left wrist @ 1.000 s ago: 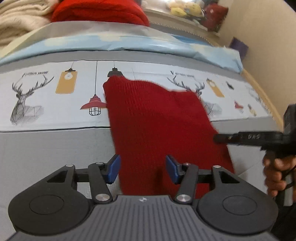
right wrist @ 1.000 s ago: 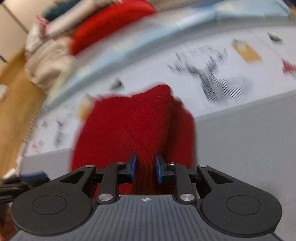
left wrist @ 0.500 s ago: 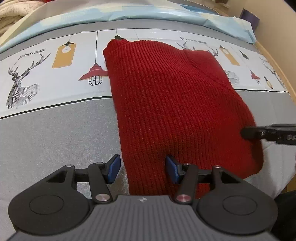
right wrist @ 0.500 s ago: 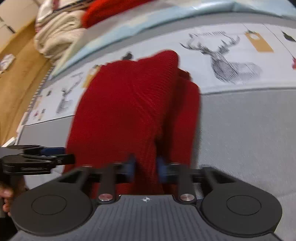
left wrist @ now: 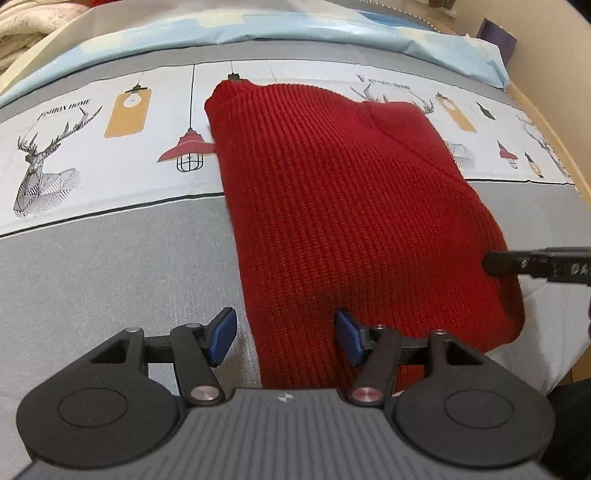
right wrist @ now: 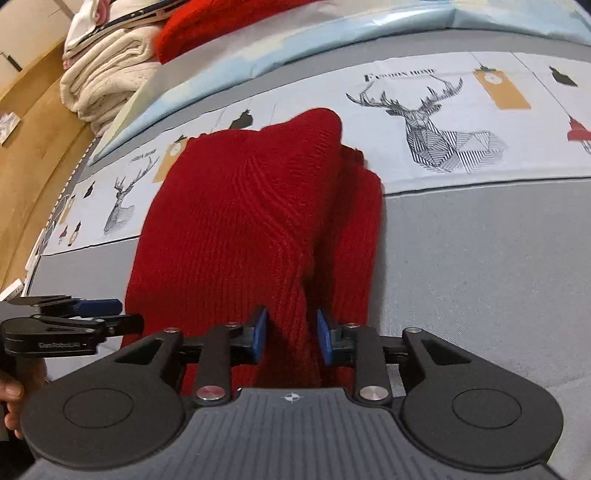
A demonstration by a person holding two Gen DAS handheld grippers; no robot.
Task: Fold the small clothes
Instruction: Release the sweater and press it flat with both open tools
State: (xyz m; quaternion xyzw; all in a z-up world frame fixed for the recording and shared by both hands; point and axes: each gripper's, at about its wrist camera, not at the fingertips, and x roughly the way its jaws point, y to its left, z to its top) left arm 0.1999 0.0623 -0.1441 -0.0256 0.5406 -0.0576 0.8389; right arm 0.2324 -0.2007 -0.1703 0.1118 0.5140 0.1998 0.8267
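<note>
A red knitted sweater (left wrist: 351, 206) lies folded on the bed cover (left wrist: 110, 280), its fold edges running away from me. My left gripper (left wrist: 286, 338) hovers over the sweater's near left edge. Its jaws are opening, and only that edge lies between the blue pads (left wrist: 221, 334), which do not press it. My right gripper (right wrist: 291, 334) straddles a raised ridge of the sweater (right wrist: 240, 221) at its near end. Its jaws are opening too, with the ridge still between them. Each view catches the other tool: the right gripper (left wrist: 495, 264) and the left gripper (right wrist: 122, 314).
The bed cover (right wrist: 480, 258) is grey with a white band of deer and lamp prints. A light blue sheet (left wrist: 332, 26) lies behind it. Cream blankets (right wrist: 103, 74) and another red garment (right wrist: 221, 22) are stacked at the back. A hand (right wrist: 11, 402) grips the left tool.
The sweater came down from blurred motion to lie flat on the bed. My left gripper sank closer to it. The right jaws, closed on the ridge half a second ago, have widened.
</note>
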